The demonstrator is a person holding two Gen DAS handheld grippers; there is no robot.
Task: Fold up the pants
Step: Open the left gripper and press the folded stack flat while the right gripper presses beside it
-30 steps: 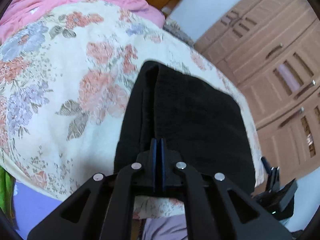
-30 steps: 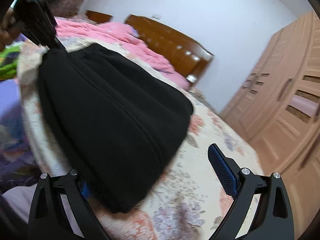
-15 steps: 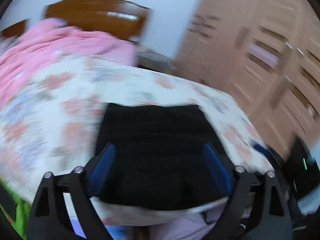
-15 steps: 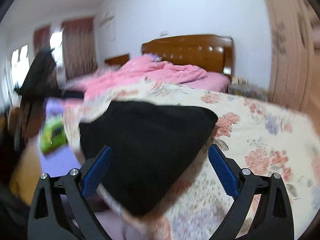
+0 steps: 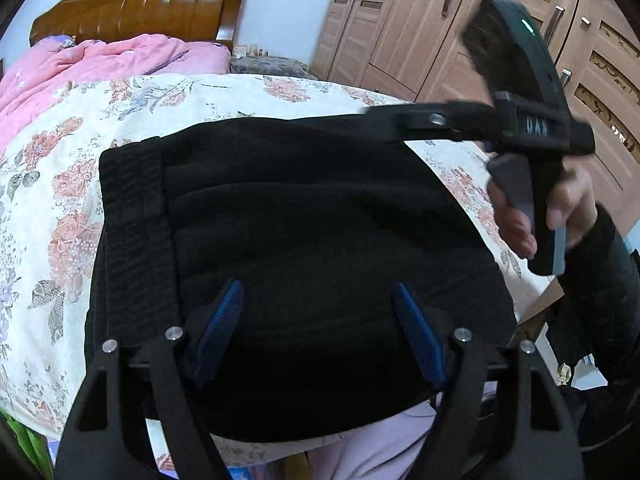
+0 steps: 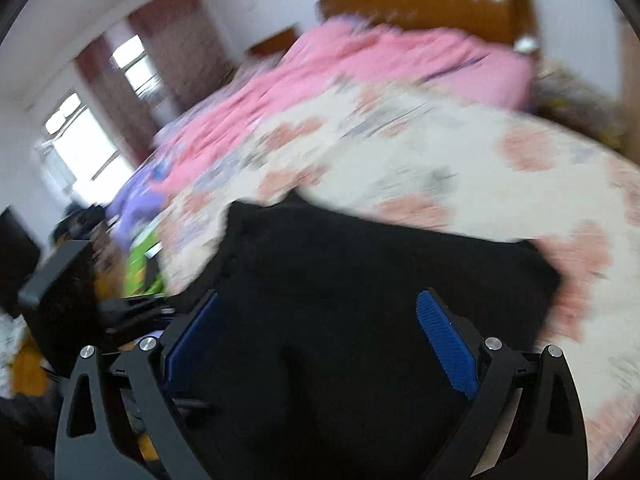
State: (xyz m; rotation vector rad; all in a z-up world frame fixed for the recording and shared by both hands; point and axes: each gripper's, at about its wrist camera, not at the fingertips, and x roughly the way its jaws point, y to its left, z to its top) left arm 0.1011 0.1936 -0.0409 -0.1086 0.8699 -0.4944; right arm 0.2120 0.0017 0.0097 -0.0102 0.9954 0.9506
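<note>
The black pants (image 5: 304,224) lie folded into a thick rectangle on the floral bedspread (image 5: 60,184), near the bed's front edge. My left gripper (image 5: 318,312) is open and empty, hovering just above the near part of the pants. My right gripper (image 6: 320,320) is open and empty too, above the pants (image 6: 360,288) in its blurred view. In the left wrist view the right gripper's body and the hand holding it (image 5: 532,136) hang over the pants' right side.
A pink quilt (image 5: 100,60) lies at the head of the bed before a wooden headboard (image 5: 140,4). Wooden wardrobe doors (image 5: 420,20) stand to the right. A green item (image 6: 140,264) and dark objects lie beside the bed on the left.
My left gripper let go of the pants' edge and opened, then drew back above them. The pants dropped flat onto the bed. My right gripper lifted and swung over the pants.
</note>
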